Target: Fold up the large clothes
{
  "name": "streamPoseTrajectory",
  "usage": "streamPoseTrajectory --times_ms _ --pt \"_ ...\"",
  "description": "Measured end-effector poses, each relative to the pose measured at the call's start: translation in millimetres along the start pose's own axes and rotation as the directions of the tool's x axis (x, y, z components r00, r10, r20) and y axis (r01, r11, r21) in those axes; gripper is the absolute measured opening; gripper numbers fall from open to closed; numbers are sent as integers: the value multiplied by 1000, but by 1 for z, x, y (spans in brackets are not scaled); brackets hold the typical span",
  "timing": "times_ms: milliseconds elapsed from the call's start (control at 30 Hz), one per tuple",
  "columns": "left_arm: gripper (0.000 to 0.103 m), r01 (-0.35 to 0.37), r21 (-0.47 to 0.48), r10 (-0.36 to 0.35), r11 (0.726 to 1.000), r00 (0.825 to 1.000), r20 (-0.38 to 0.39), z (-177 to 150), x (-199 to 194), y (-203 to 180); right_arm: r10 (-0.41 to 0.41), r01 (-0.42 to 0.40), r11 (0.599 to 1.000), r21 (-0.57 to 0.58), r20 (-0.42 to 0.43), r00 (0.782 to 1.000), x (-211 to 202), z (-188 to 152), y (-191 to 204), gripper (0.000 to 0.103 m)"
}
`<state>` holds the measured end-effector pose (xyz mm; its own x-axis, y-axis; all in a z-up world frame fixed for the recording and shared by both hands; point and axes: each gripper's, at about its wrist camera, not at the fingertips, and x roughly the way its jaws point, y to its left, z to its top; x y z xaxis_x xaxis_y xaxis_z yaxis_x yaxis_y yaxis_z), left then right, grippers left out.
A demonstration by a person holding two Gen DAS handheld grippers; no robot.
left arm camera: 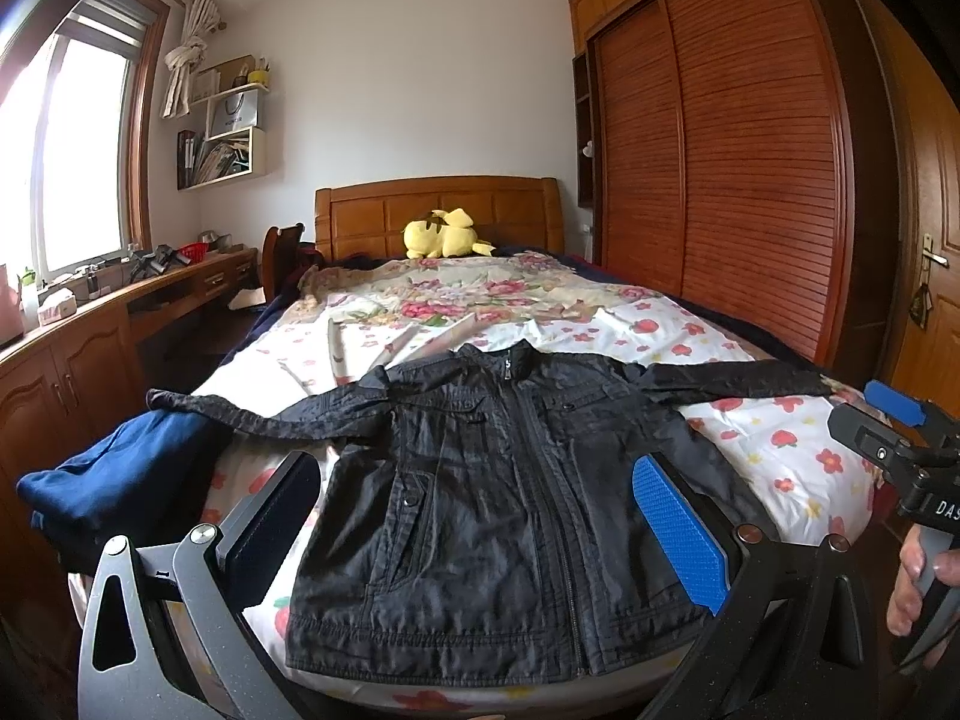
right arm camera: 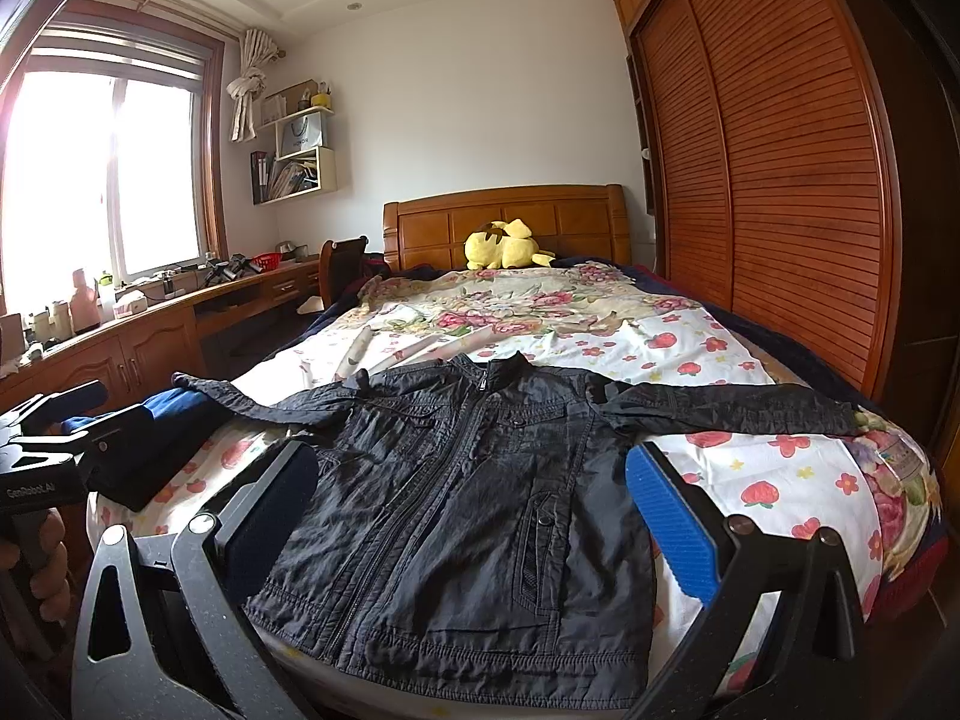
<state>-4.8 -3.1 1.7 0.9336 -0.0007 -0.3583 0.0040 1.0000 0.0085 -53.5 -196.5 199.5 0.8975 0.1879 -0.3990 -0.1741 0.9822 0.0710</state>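
Jacket spread flat, nothing grasped yet

Left wrist: black jacket [left arm camera: 498,498] lies front-up on the bed [left arm camera: 750,360]; left gripper [left arm camera: 480,516] released, empty.
Right wrist: right gripper [right arm camera: 474,516] likewise released; best pinch a sleeve cuff cleanly first.

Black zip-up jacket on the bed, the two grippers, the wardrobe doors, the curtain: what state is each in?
Black zip-up jacket: flat, front up, zipped, sleeves spread out, unfolded.
Left gripper: open, holding nothing.
Right gripper: open, holding nothing.
Slatted wooden wardrobe doors: shut.
Pale curtain: knotted up beside the window.
Dark blue garment: bunched at the bed's edge.
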Motion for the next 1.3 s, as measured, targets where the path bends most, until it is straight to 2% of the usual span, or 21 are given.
streamPoseTrajectory --times_ms 367,1033,1167,1300 --pt "103 0 3 0 1000 1000 9 2 -4 -1 -1 1 1000 2 2 1000 -1 0 0 103" --pt "103 -2 4 2 1000 999 -36 2 -1 1 -1 1 1000 4 -2 1000 0 -1 -2 103" --pt "103 -18 20 20 1000 996 -90 -2 13 5 3 -3 1000 -6 -21 1000 7 -5 -3 103" --pt "103 -47 67 59 997 979 -197 -4 31 12 3 -4 1000 -15 -54 999 28 -12 -5 103"
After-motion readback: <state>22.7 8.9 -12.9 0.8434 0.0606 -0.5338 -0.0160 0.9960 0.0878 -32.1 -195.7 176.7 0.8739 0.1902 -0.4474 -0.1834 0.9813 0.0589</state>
